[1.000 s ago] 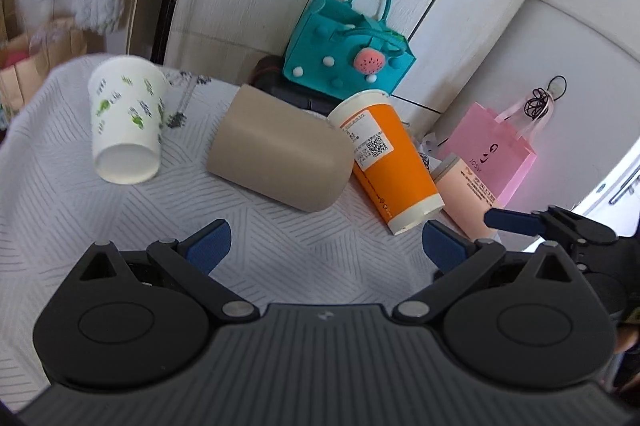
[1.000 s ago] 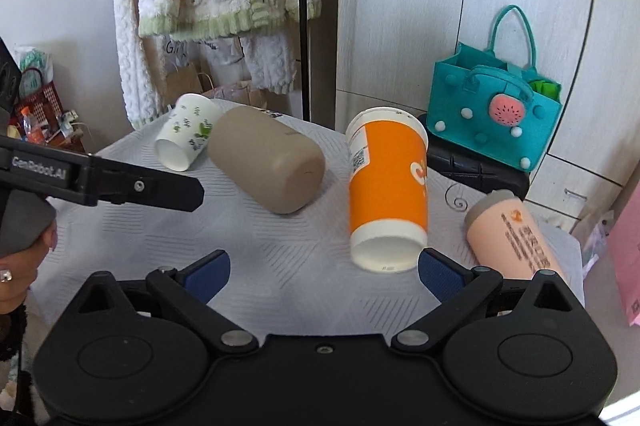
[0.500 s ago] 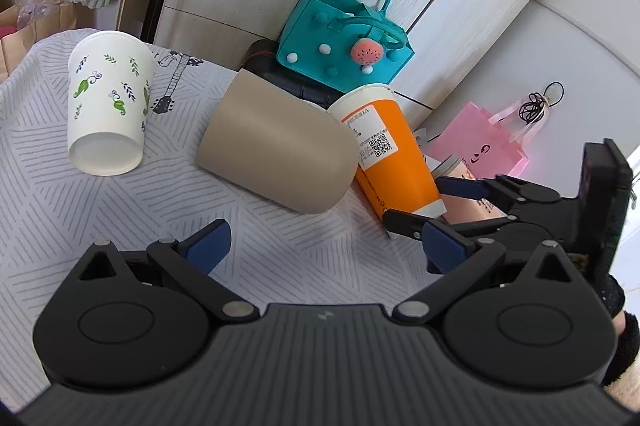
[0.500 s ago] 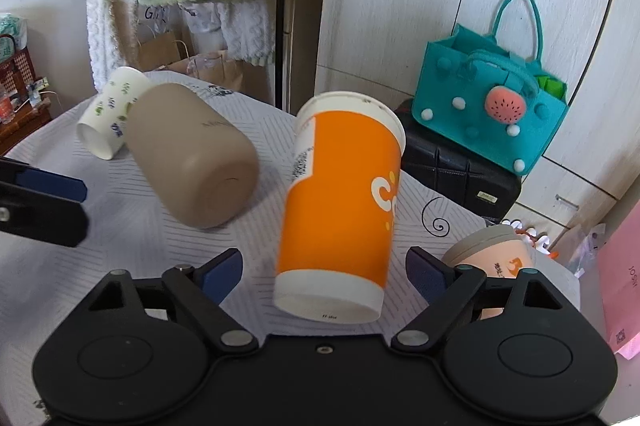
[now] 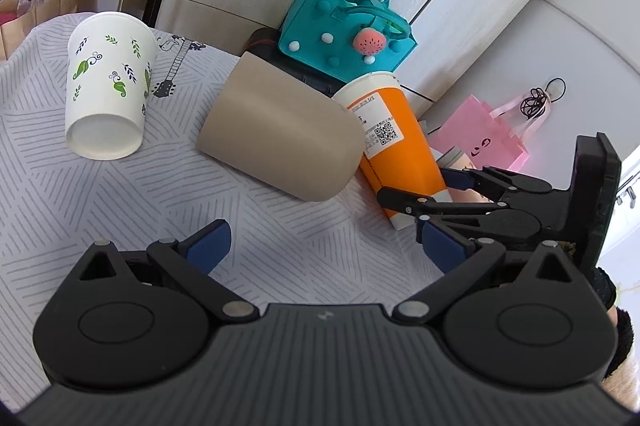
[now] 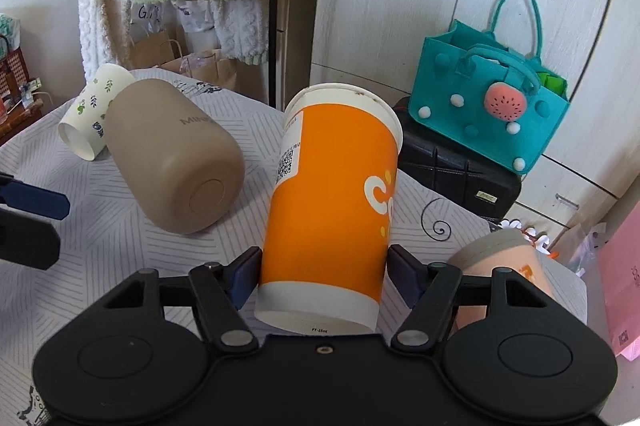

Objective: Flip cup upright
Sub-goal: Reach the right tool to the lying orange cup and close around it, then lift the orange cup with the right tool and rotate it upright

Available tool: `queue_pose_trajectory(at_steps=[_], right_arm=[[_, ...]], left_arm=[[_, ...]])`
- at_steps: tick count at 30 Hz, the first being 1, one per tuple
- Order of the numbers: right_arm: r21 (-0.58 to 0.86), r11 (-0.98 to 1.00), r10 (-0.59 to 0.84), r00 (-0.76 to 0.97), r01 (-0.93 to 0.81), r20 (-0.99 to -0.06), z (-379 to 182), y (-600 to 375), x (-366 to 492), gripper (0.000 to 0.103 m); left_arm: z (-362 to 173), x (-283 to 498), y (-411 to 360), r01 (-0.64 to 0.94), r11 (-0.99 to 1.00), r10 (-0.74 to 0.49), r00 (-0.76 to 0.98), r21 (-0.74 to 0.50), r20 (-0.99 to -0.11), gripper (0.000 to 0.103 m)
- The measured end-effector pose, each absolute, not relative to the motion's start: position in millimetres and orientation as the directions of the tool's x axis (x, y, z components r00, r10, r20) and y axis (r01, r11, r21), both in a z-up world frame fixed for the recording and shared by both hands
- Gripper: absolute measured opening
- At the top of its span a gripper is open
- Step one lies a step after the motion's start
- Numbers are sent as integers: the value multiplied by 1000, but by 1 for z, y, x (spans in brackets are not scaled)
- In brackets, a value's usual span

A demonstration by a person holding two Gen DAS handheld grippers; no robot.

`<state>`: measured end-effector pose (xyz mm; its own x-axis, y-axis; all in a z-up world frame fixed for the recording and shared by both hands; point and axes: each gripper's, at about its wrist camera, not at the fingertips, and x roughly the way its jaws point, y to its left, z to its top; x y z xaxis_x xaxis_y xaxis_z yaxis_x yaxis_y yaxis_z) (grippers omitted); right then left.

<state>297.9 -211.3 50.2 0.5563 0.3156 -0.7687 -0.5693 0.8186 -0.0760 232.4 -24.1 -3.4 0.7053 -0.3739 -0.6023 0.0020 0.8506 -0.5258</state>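
An orange paper cup (image 6: pixel 332 209) lies on its side on the patterned tablecloth, base toward the right wrist camera. My right gripper (image 6: pixel 324 274) has its blue pads against both sides of the cup near the base. In the left wrist view the same orange cup (image 5: pixel 396 145) lies right of centre with the right gripper (image 5: pixel 432 197) around its lower end. My left gripper (image 5: pixel 324 246) is open and empty above the cloth. A tan tumbler (image 5: pixel 280 137) and a white leaf-print cup (image 5: pixel 108 93) also lie on their sides.
A peach cup (image 6: pixel 504 262) lies at the table's right edge. A teal felt bag (image 6: pixel 496 121) stands on a black case (image 6: pixel 452 177) behind the table. A pink paper bag (image 5: pixel 484 129) stands at the right. Clothes hang at the back left.
My right gripper has moved forward around the orange cup's base and its pads have closed onto it. The left gripper has drawn slightly nearer the cups and stays open.
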Motion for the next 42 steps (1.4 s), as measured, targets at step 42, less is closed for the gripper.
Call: queue_pose_trajectory(at_steps=[42], right_arm=[[86,903,348,598,-422,-722,79,-235,114,73]], left_arm=[[25,112,-11,140,834,-457,718,-534,-525,103]])
